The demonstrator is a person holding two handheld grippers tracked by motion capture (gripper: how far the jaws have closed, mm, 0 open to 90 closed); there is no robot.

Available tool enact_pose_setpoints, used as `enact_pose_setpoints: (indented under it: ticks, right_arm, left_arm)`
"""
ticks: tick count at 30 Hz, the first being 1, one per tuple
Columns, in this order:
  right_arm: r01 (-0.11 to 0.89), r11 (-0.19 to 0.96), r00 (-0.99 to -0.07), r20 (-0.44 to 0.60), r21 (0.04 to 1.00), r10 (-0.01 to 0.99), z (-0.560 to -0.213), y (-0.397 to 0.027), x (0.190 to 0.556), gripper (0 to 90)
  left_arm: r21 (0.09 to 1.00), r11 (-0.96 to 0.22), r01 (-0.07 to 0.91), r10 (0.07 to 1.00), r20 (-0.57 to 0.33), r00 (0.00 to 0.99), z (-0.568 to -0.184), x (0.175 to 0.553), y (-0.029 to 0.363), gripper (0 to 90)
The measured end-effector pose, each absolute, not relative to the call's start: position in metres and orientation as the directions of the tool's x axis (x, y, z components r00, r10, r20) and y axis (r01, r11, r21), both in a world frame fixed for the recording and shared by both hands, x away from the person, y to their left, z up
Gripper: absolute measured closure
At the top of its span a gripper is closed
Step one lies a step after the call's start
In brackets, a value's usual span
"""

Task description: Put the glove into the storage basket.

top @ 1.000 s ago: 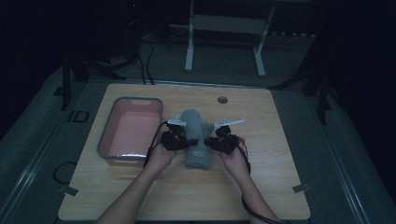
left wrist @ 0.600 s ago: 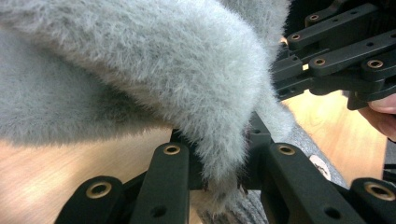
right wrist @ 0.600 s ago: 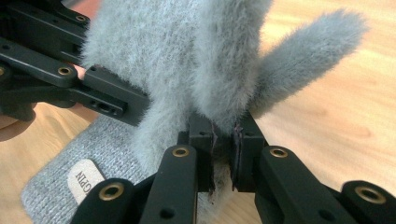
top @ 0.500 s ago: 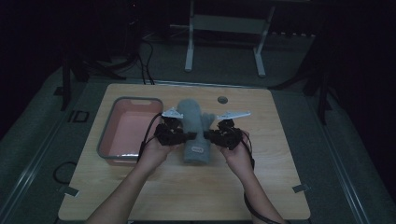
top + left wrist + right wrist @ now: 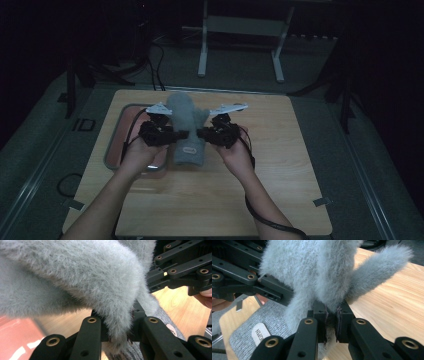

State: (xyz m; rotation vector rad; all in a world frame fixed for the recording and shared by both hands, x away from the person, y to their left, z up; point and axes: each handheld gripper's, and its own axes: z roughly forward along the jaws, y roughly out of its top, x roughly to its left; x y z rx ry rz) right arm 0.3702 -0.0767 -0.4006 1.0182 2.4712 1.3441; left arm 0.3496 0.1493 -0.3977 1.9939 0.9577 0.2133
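A fuzzy grey mitten is held up over the wooden table, with its knit cuff and a small label toward the person. My left gripper is shut on the mitten's left edge, and the fur bulges over its jaws. At the other edge my right gripper is shut on the mitten, near the thumb. The cuff hangs below with its label. The left gripper view also catches the right gripper's black links.
A pink tray with a grey rim lies at the table's left side, partly under the left hand. A metal stand is on the floor beyond the table. The table's right half is bare wood.
Both grippers have lifted the mitten up and away from the person, toward the table's far side. They stay shut on its two edges.
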Motion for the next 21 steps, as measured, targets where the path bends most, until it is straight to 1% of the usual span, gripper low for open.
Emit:
enact_pose_setpoints:
  ticks: [15,21]
  right_arm:
    - [0.482,0.394,-0.800,0.210,0.783,0.562,-0.395,0.014,0.389,81.8]
    - [0.501,0.406,-0.799,0.228,0.764,0.557,-0.405,0.045,0.396,81.9]
  left_arm:
    - [0.747,-0.328,0.579,0.766,-0.149,0.625,-0.383,0.351,0.231,77.6]
    - [0.733,-0.314,0.604,0.782,-0.161,0.602,-0.398,0.356,0.257,77.5]
